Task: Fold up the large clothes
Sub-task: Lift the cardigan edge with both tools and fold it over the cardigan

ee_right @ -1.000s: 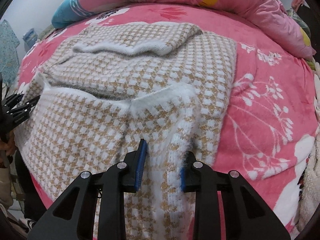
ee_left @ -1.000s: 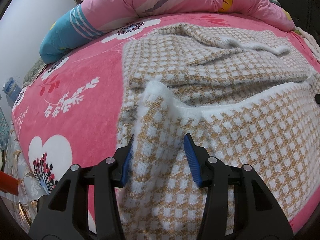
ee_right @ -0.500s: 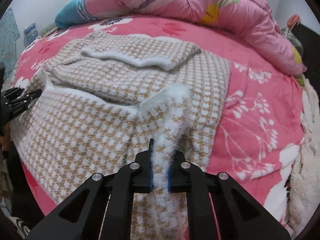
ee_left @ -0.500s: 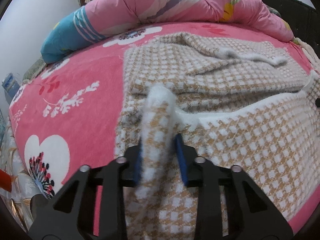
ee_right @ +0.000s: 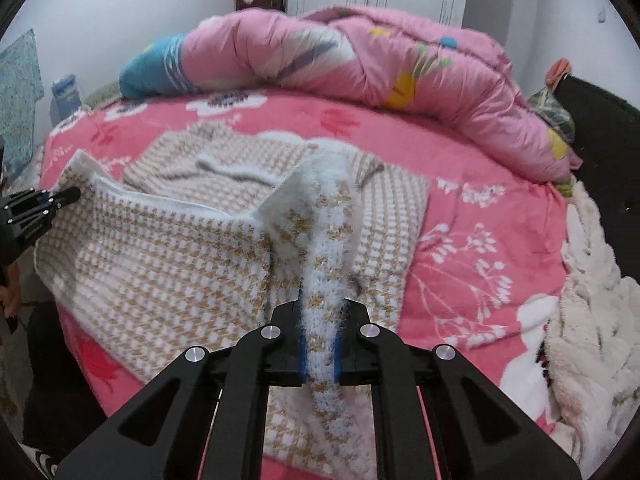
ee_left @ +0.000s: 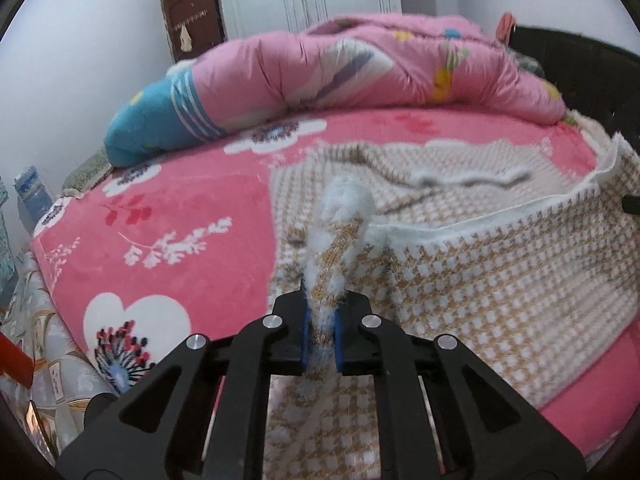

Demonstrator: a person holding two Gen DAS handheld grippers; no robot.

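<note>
sweater [ee_left: 500, 280]: fuzzy tan-and-white houndstooth knit, hem lifted off bed [ee_left: 192, 216] | left claw [ee_left: 320, 332]: clenched on hem, 6 o'clock | right claw [ee_right: 320, 344]: clenched on hem, 6 o'clock

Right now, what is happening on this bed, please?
A person is folding a large fuzzy tan-and-white checked knit garment spread on the pink flowered bed cover. The left hand-held gripper and the right hand-held gripper are each shut on a corner of the near hem, which is raised off the bed. The far part is already folded. A rolled pink quilt lies behind.
</note>
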